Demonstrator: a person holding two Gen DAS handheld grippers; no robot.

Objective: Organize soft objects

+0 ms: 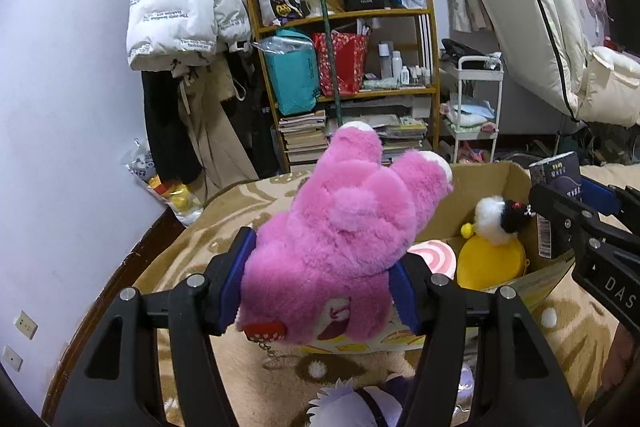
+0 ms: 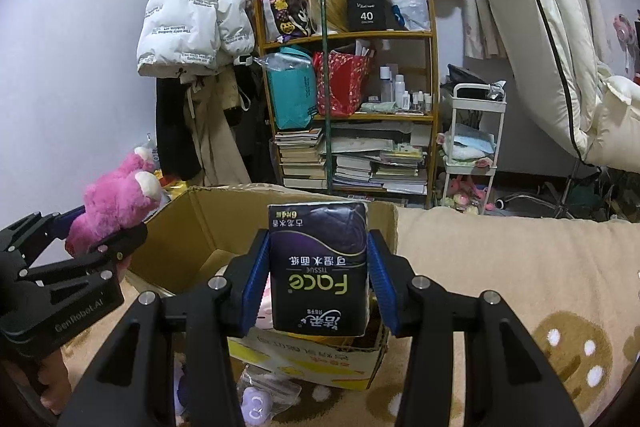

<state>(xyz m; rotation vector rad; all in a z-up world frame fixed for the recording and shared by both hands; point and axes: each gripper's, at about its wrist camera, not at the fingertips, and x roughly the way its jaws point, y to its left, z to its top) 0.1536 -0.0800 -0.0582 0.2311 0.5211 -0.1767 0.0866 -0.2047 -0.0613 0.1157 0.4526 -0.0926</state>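
My left gripper [image 1: 318,281] is shut on a fluffy pink plush bear [image 1: 340,239], held upside down above the near left corner of an open cardboard box [image 1: 496,183]. Inside the box lie a yellow round plush [image 1: 490,261], a small black and white plush [image 1: 500,217] and a pink striped item [image 1: 436,255]. My right gripper [image 2: 318,281] is shut on a dark pack of face tissues [image 2: 318,267], held upright over the same box [image 2: 208,223]. The pink bear [image 2: 116,199] and left gripper [image 2: 100,231] show at the left in the right wrist view.
The box stands on a beige patterned blanket [image 2: 500,259]. A purple and white plush [image 1: 356,403] lies in front of the box. Behind are a wooden shelf [image 1: 430,51] with bags and books, a white jacket [image 1: 180,3], a white cart [image 1: 476,99] and a leaning mattress [image 1: 528,3].
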